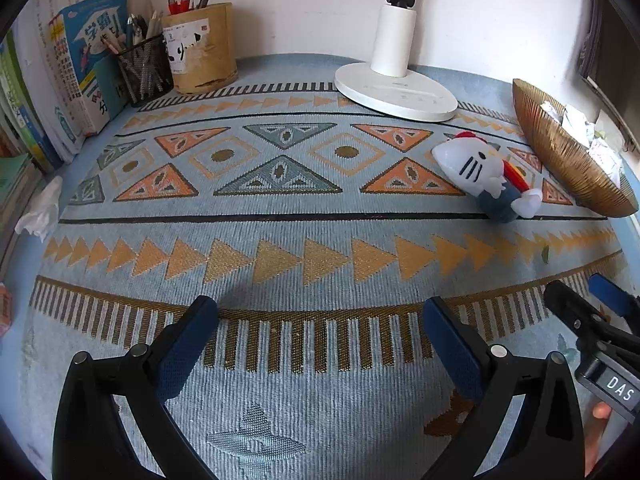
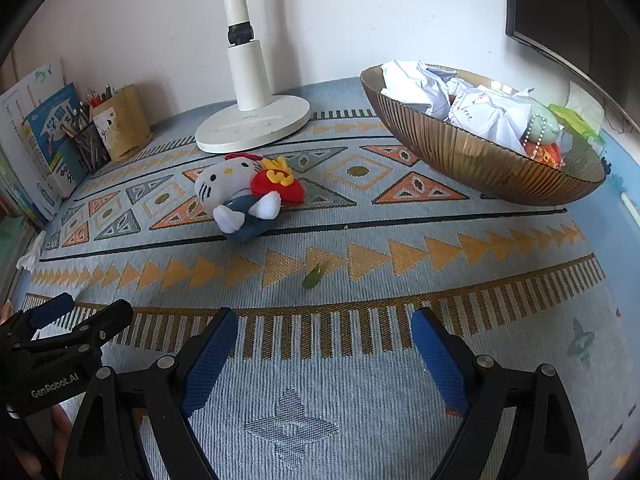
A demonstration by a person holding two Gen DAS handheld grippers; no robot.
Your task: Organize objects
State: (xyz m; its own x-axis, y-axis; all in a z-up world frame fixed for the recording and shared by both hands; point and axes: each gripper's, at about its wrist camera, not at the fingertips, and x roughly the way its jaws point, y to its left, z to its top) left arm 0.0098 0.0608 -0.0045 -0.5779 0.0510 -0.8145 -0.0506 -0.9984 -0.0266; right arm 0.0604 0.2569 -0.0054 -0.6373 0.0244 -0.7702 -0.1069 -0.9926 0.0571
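Note:
A white cat plush toy (image 2: 240, 196) with a red bow and a red pouch lies on the patterned cloth, left of the bronze bowl (image 2: 460, 152). It also shows in the left wrist view (image 1: 484, 176), beside the bowl (image 1: 568, 160). The bowl holds crumpled paper (image 2: 472, 108) and small toys. A crumpled tissue (image 1: 40, 216) lies at the cloth's left edge. A small green leaf (image 2: 314, 276) lies ahead of my right gripper (image 2: 324, 328), which is open and empty. My left gripper (image 1: 320, 320) is open and empty over the cloth's near part.
A white lamp base (image 1: 394, 92) stands at the back centre. A bamboo pen holder (image 1: 204, 48) and a black mesh pen cup (image 1: 146, 68) stand at the back left beside books (image 1: 84, 64). A dark monitor (image 2: 572, 12) hangs at the right.

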